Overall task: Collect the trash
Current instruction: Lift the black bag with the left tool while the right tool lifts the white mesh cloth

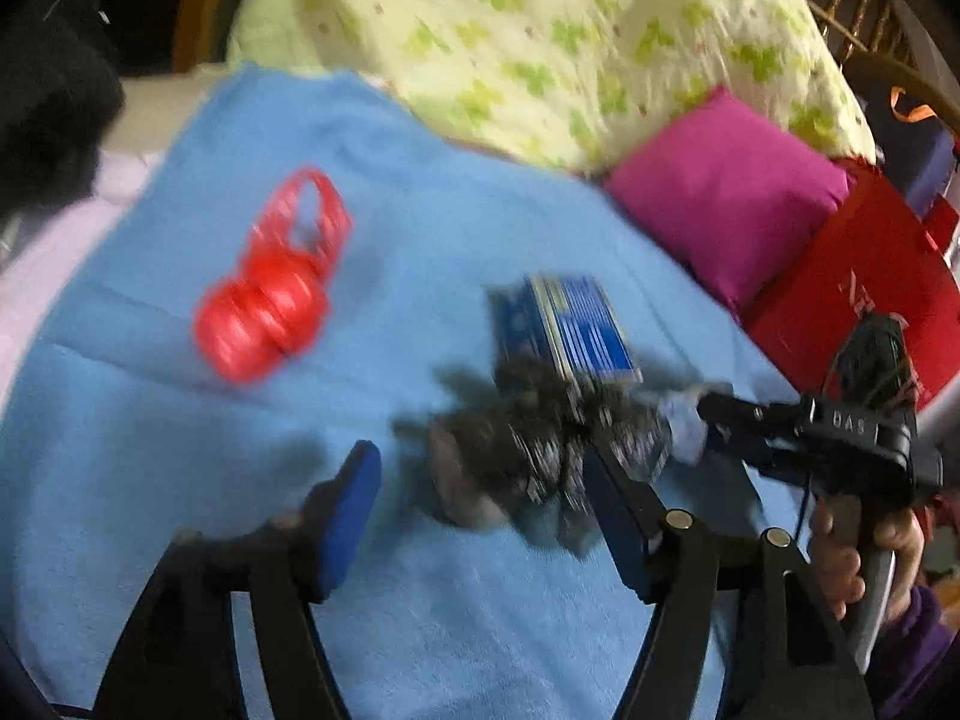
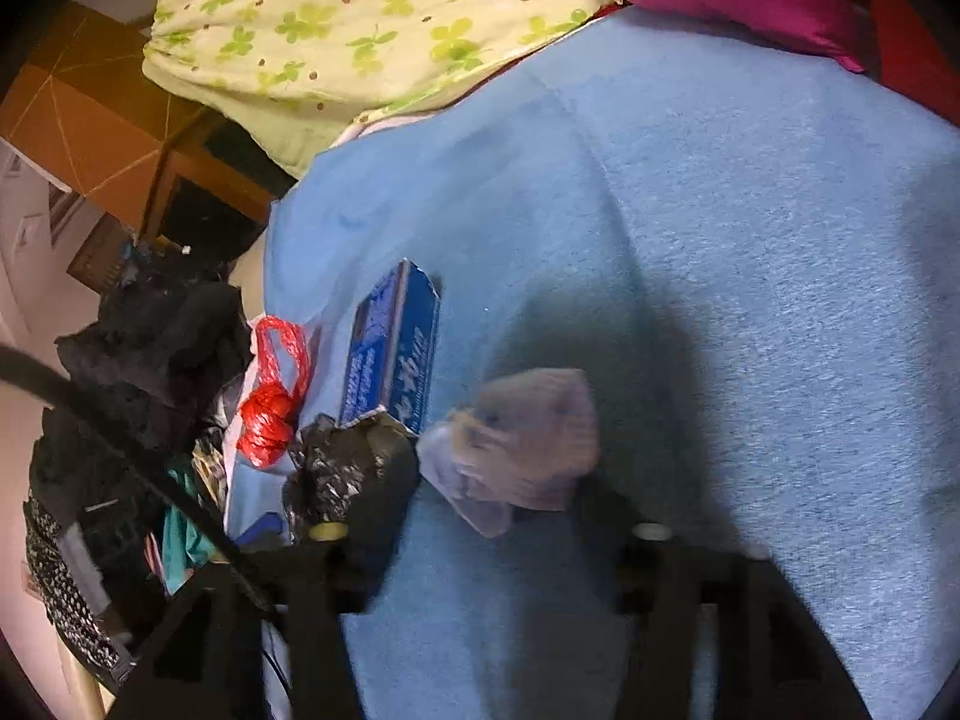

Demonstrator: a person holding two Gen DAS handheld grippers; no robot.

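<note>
Knotted red plastic bag (image 1: 270, 294) lies alone on the blue blanket; crumpled black bag (image 1: 540, 444) sits against the blue box (image 1: 567, 330), pale tissue (image 2: 522, 444) beside it.

The left gripper (image 1: 480, 504) fills the lower frame, jaws spread wide. The right gripper (image 1: 708, 414) reaches in from the right edge, gripped by a hand (image 1: 852, 552); its jaw state is blurred.

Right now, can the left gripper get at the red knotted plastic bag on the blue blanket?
Probably yes. The left gripper is open, and the red knotted bag lies alone on the blue blanket, ahead and to its left. The crumpled black bag sits between the fingers, so it would need to swing past that.
</note>
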